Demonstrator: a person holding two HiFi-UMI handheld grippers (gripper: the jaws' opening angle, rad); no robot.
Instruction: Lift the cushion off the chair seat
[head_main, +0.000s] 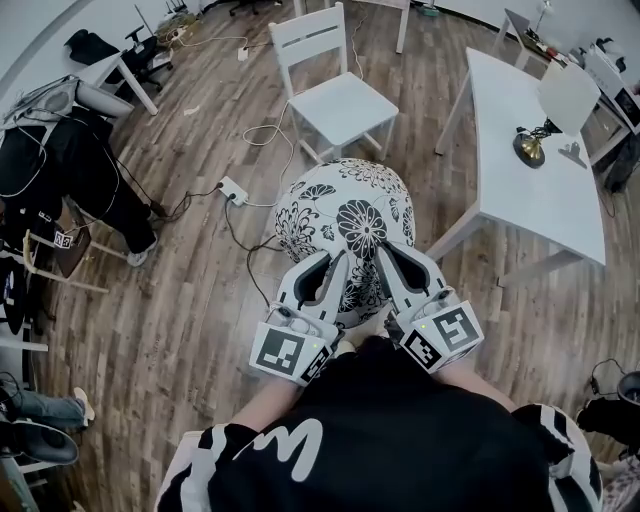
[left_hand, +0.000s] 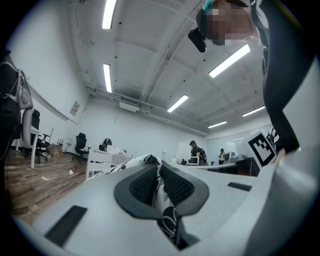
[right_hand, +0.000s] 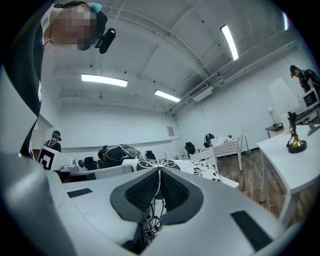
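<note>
Since both pinch its hem, cushion (head_main: 345, 225): held off white chair (head_main: 338, 100).
L gripper (left_hand: 159, 170) jaws: clamped on hem.
R gripper (right_hand: 159, 172) jaws: same.

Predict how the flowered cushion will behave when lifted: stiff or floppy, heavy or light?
The cushion is probably soft: its edge pinches thin in the left tool and right tool. Likely light: two edge grips hold it up. Plump and round, so hardly floppy.

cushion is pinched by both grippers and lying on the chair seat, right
Wrong in one respect. The left gripper and right gripper do pinch the cushion, but it is not on the chair: the head view shows the seat bare and the cushion held up nearer the person.
</note>
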